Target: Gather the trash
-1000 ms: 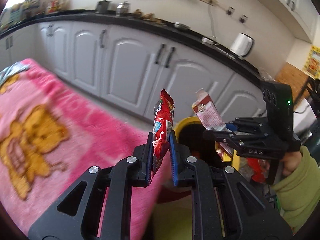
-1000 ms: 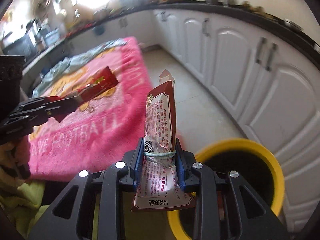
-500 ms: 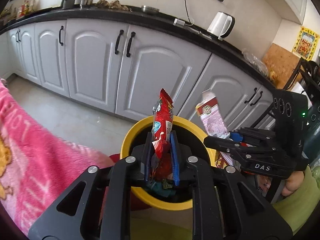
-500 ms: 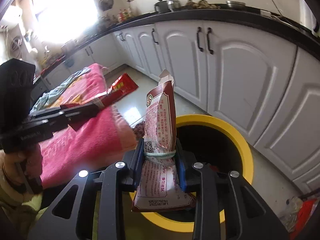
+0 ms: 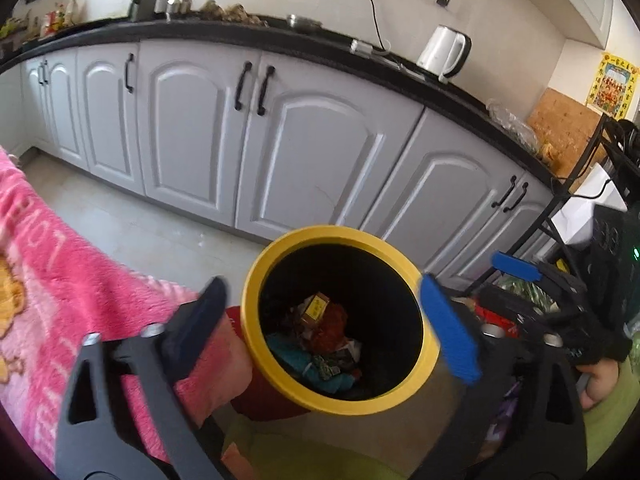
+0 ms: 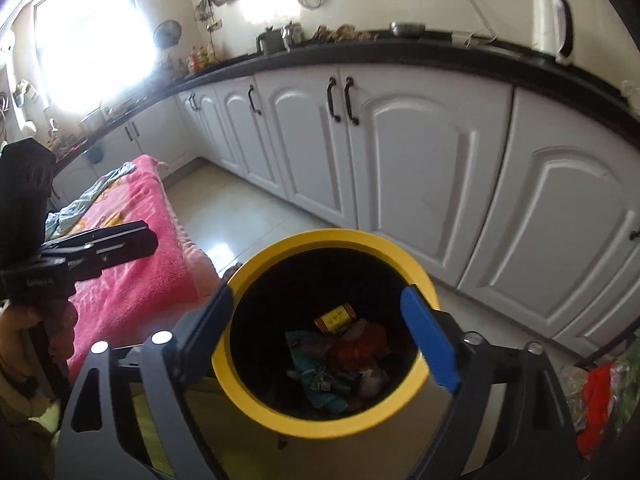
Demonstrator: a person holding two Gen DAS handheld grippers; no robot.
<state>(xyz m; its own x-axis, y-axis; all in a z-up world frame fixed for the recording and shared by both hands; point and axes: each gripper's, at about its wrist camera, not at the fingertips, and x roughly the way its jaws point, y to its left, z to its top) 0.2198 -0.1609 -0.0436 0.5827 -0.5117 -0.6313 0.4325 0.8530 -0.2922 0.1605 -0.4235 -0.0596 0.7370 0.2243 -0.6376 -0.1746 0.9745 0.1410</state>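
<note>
Both tools, left tool (image 5: 324,320) and right tool (image 6: 320,336), are held wide open over the yellow bin (image 6: 256,400); the drop looks done, so more trash probably gets fetched next.

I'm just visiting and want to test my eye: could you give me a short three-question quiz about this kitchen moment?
1. True or false: the left gripper is open and holds nothing.
2. What colour is the rim of the trash bin?
A. red
B. yellow
C. white
3. What white appliance stands on the black countertop?

Key:
1. True; the right gripper is open too.
2. B. Wrappers lie inside.
3. An electric kettle.
</note>
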